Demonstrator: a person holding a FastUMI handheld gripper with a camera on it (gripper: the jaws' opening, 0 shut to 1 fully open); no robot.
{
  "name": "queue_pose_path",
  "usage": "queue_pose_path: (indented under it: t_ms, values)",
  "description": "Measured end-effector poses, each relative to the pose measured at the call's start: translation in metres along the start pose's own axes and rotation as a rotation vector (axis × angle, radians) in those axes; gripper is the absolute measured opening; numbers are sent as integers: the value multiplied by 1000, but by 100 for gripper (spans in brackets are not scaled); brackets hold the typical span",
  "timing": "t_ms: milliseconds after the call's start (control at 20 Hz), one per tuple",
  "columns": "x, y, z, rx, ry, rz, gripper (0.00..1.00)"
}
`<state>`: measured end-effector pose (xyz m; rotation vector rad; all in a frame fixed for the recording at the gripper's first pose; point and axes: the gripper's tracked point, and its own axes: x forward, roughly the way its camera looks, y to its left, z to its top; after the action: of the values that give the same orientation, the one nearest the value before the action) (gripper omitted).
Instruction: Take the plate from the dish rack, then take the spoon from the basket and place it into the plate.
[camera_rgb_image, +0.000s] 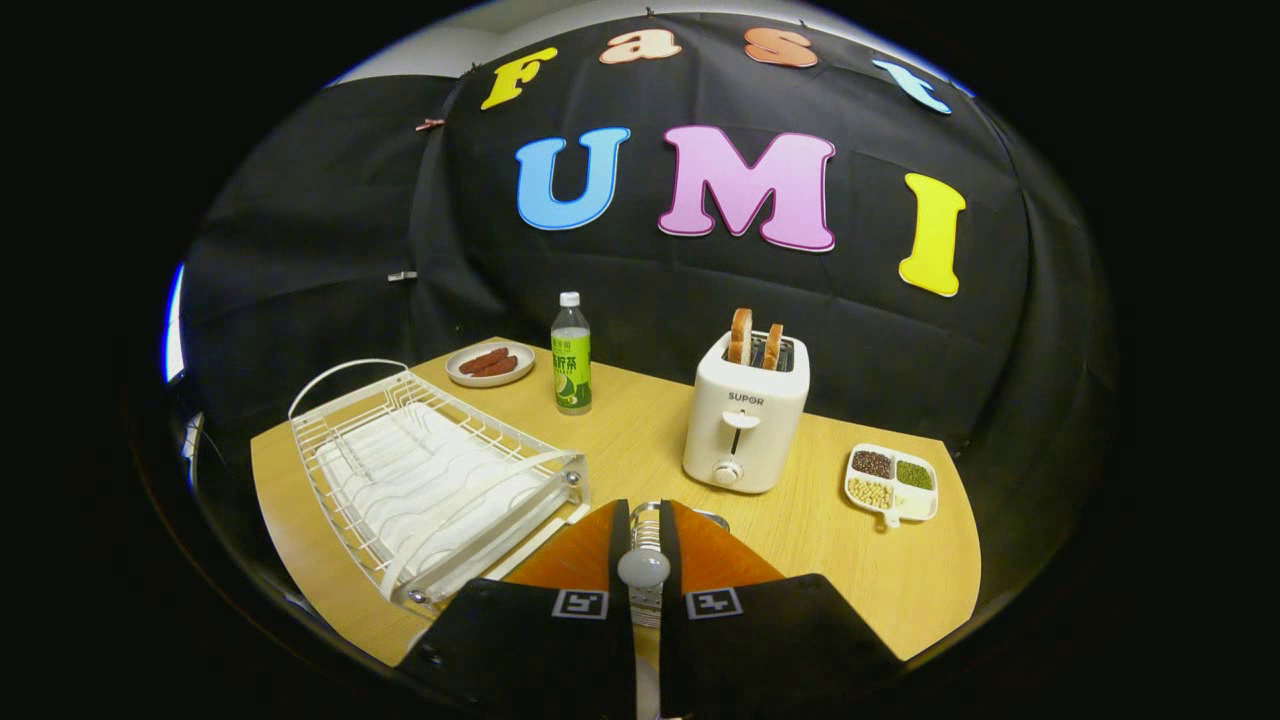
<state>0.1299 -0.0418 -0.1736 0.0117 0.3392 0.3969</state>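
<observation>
Wooden table (620, 440) carries everything; biggest item on it is the white wire dish rack (430, 480), sitting just ahead-left of the fingers w/ only its ribbed drain tray inside, no plate standing in the slots; so step 1 (plate out of rack) looks done, tho where that plate now lies can't be told, poss. hidden under the gripper body; next in size, a white toaster (745, 420) w/ two bread slices poking up, beyond the fingers & slightly right; a green-label bottle (571, 360) stands farther back, between rack & toaster; a divided dish (892, 518) of beans/grains sits well right of the toaster; a small plate (455, 372) w/ sausages is at the far edge, behind the rack, prob. not the task's plate; a bit of metal rim just past the fingertips reads as the basket (712, 517), mostly covered; smallest, the spoon (643, 567): a slim metal piece w/ a pale rounded end sits upright in the narrow gap; so step 2 appears underway at the grab/lift stage; left to do: carry spoon to plate & drop it in; pose: gripper (645, 520) is held low over the table's near edge, pointed fwd & angled slightly down toward the basket; both fingers (570, 560) are drawn in close & seem to pinch the spoon from either side.
</observation>
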Motion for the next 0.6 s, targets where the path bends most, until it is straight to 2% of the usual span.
queue_pose_path:
  t_ms: [300, 500, 600]
  values:
    - [-47, 14, 39, 30, -43, 85, 13]
    - [-76, 37, 36, 45, -47, 160, 13]
    - [-85, 48, 17, 16, -20, 206, 13]
